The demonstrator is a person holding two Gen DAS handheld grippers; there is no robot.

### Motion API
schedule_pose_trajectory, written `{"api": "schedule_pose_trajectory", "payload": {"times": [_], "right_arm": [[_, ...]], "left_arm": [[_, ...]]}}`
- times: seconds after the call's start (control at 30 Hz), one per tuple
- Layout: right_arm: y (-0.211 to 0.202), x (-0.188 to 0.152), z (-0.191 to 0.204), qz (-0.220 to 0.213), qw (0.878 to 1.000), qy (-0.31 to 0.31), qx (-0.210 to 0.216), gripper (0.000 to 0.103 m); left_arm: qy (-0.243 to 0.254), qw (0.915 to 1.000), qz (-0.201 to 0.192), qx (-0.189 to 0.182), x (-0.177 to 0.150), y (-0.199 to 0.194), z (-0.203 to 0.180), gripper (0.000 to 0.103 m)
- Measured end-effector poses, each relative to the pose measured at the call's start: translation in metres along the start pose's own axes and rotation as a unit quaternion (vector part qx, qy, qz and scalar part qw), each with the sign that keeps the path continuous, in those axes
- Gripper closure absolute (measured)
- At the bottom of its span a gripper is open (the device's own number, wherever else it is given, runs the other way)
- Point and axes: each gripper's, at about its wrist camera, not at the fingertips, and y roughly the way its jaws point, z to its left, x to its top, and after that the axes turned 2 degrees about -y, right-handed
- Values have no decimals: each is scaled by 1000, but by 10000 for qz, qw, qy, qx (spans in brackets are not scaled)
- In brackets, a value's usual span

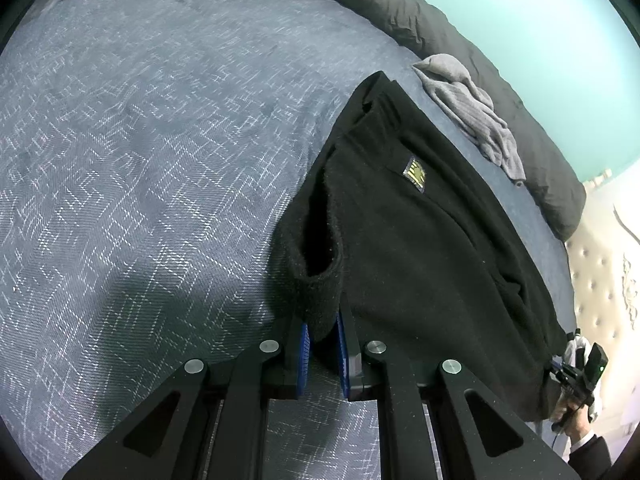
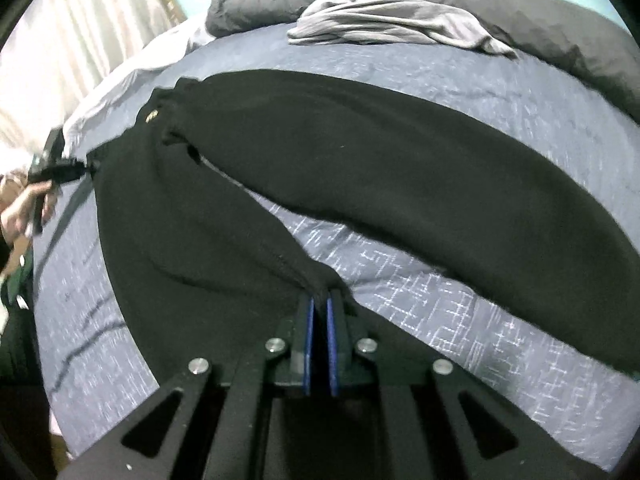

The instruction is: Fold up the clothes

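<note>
Black fleece trousers [image 1: 420, 248] lie across the blue-grey patterned bed cover [image 1: 140, 160]. My left gripper [image 1: 322, 320] is shut on the thick waistband edge, and the waist opening gapes just above its blue pads. In the right wrist view the trousers [image 2: 360, 168] spread into two legs; one runs off to the right. My right gripper [image 2: 320, 300] is shut on the end of the nearer leg, with the cloth bunched between its pads. The left gripper [image 2: 60, 170] shows at the far left of that view, at the waist end. The right gripper [image 1: 576, 368] shows at the lower right of the left wrist view.
A crumpled grey garment [image 2: 400, 20] lies beyond the trousers, against a rolled dark grey duvet [image 2: 560, 40] along the bed's far side. A tufted headboard [image 1: 600, 288] stands at one end and a pale curtain [image 2: 80, 40] at the other. Bare cover lies left of the trousers.
</note>
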Motion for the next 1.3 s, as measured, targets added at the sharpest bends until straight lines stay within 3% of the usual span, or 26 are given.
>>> {"api": "schedule_pose_trajectory", "payload": {"times": [0.3,0.4,0.43,0.67,0.7,0.73,0.77,0.8,0.83,1.0,1.13,1.3], "right_arm": [[4,1,-21,76,9984,552,108,98],[2,-6,-38,-29,9948,1014,94,98],[0,-8,-47,-81,9927,1201,1,103],[-42,-38,-86,-216,9817,1774,-662,103],[-54,-45,-91,-297,9776,1933,-774,102],[-67,-54,-96,-371,9737,2060,-900,92],[-80,-65,-100,-433,9703,2138,-1049,82],[-94,-77,-103,-494,9665,2215,-1196,57],[-108,-89,-107,-554,9619,2310,-1351,53],[-163,-153,-132,-871,9316,2927,-1973,53],[-172,-180,-132,-645,9325,2856,-2116,53],[-167,-188,-138,-531,9303,2804,-2302,53]], "left_arm": [[15,10000,5,-25,0,1,1,91],[-8,10000,-17,-36,1,1,2,91],[-19,10000,-22,-43,0,0,2,91],[16,10000,3,-24,1,2,2,91],[-3,10000,8,-38,1,2,2,91],[-19,10000,13,-53,1,2,3,91],[-21,10000,16,-68,1,2,3,91],[-24,10000,19,-83,1,1,4,91],[-26,10000,21,-92,1,1,4,91],[-20,10000,25,-49,1,0,1,91],[-2,10000,50,16,2,-1,-2,91],[9,9999,86,106,3,0,-4,91]]}}
